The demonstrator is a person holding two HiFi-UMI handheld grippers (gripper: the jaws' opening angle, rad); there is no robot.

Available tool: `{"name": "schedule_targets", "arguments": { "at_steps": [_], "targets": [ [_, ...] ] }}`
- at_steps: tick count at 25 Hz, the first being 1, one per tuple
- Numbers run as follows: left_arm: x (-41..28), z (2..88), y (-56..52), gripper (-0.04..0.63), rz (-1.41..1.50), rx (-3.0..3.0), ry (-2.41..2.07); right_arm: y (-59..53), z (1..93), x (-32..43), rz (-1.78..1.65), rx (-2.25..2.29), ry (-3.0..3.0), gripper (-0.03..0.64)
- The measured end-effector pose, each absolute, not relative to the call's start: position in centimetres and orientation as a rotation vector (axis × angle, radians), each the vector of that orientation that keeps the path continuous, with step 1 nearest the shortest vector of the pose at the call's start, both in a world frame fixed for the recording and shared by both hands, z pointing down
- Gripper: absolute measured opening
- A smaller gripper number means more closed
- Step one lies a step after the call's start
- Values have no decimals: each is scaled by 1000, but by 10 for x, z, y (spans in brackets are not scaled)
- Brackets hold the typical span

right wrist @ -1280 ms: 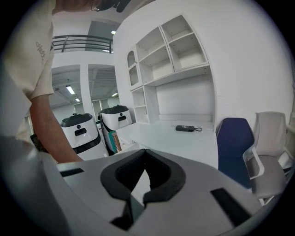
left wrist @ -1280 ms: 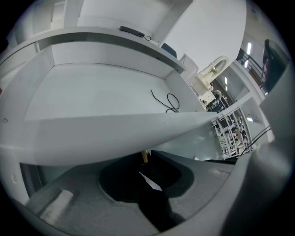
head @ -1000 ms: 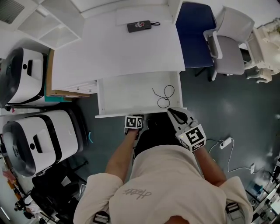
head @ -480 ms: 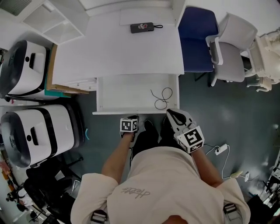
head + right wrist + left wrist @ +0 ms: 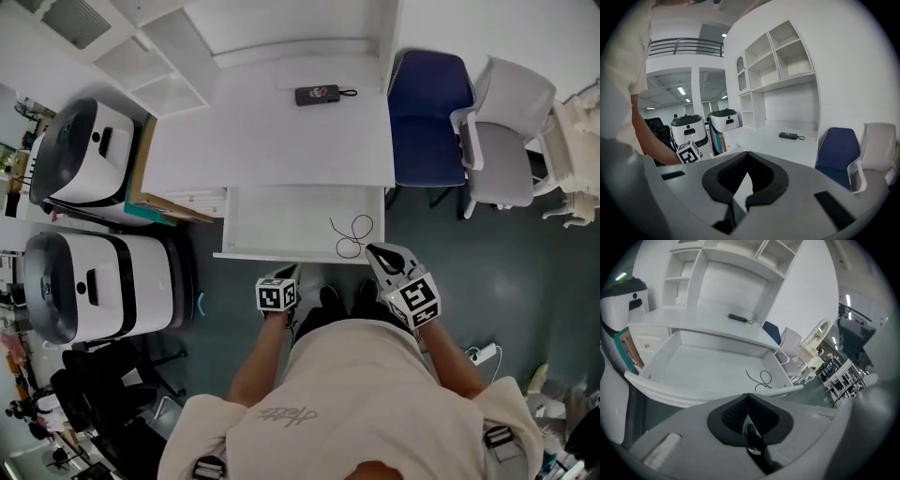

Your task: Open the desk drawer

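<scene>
Smooth matt white drawer (image 5: 281, 220), desk (image 5: 281, 131); blue cloth chair seat (image 5: 429, 103).

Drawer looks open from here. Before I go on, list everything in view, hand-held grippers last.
desk: one, white, centre
drawer: one, white, pulled out under the desk's front edge
cable: one, black, looped, drawer's front right corner
flat device: one, black, with a strap, back of the desk top
shelf unit: one, white, back left
machines: two, white and black, floor left of the desk
blue chair: one, right of the desk
grey chair: one, further right
power strip: one, white, floor at right
left hand-held gripper: shut, empty, before the drawer
right hand-held gripper: shut, empty, by the drawer's right front corner
</scene>
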State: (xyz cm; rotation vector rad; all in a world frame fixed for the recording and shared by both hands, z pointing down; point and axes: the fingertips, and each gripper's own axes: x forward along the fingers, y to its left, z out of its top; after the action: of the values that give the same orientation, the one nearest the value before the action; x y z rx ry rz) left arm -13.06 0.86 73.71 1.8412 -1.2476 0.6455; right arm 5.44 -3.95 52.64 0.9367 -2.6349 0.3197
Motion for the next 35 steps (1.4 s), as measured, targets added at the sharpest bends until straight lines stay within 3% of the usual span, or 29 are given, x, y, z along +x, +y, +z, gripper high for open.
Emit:
{"name": "schedule_targets", "arguments": {
  "at_steps": [11,18,35],
  "targets": [
    [-105,543,-47,15,452,2214,-1414,-59,498,79,232,912,-2683,3],
    [-97,436,-66,15,143,2347,-1408,-82,454,59,73,918,-2738,3],
    [-125,296,-80,17,19,2612,-1754,-97,310,50,-290,1002,-2887,3]
  ]
}}
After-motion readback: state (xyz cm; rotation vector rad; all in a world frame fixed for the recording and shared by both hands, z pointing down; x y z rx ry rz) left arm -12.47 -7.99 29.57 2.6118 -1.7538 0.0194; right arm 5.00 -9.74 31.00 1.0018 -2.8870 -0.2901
